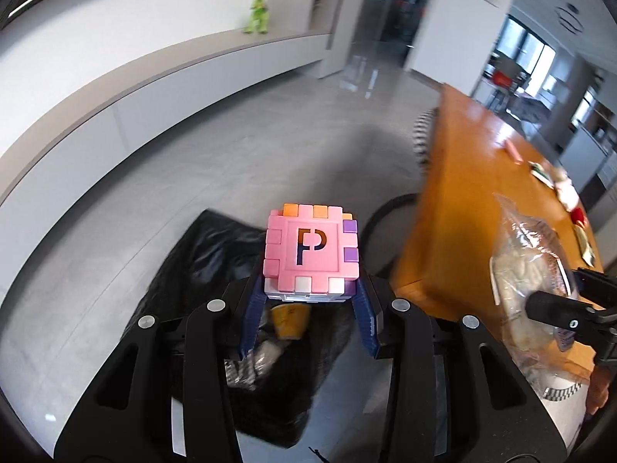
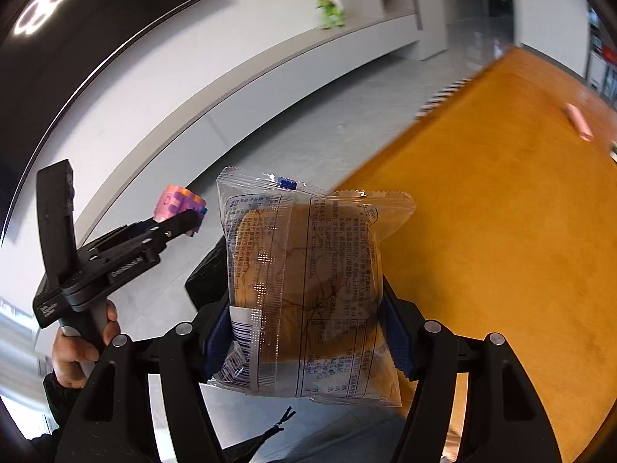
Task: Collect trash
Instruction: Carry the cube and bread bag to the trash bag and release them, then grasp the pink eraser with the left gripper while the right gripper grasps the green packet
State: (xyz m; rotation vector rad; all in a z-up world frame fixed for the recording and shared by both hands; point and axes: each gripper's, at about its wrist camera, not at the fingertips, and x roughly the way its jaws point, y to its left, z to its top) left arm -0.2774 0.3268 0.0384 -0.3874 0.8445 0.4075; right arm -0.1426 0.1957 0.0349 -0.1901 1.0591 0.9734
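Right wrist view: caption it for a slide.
Right tool grips a clear bread packet beside the orange table; left tool carries a pink block cube.

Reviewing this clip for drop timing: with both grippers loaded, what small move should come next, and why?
Probably carry the left gripper a little further over the black trash bag, then open it. It is shut on the pink puzzle cube, and the bag's opening, with a yellow cup inside, lies just below. The right gripper grips a packaged bread beside the table's edge.

The pink block cube [image 1: 311,252] bears a cut-out letter "P" on its top face. Print on the clear bread wrapper [image 2: 308,289] is illegible.
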